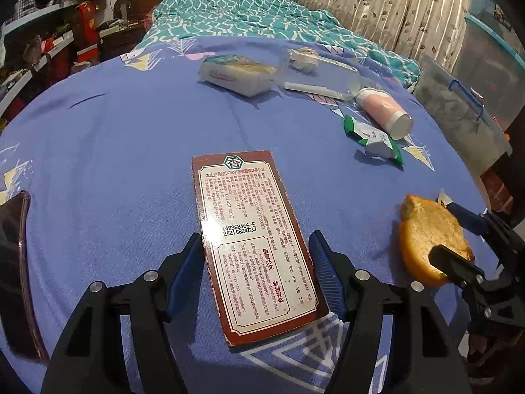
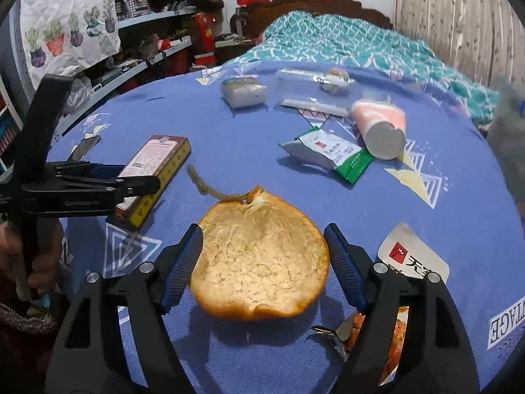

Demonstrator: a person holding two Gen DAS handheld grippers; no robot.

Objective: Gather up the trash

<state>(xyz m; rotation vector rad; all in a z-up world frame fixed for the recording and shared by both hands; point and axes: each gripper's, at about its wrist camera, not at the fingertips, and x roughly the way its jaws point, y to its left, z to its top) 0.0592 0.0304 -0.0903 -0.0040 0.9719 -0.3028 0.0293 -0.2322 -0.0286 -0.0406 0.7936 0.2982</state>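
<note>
A flat brown printed box point(image 1: 254, 239) lies on the blue bed sheet point(image 1: 115, 151). My left gripper point(image 1: 257, 256) is open, a finger on each side of the box, with a gap on the right side. In the right wrist view the box point(image 2: 154, 167) lies at left with the left gripper point(image 2: 98, 182) over it. An orange peel point(image 2: 259, 262) lies pith up on the sheet. My right gripper point(image 2: 262, 256) is open around it, its fingers close to its edges. The peel also shows in the left wrist view point(image 1: 430, 239).
Further back lie a green and white wrapper point(image 2: 331, 154), a pink bottle point(image 2: 380, 124), a clear plastic box point(image 2: 311, 92) and a tissue pack point(image 2: 244, 92). A white label packet point(image 2: 411, 256) lies at right. A teal quilt point(image 2: 344, 42) covers the bed's far end. Shelves point(image 2: 137, 65) stand left.
</note>
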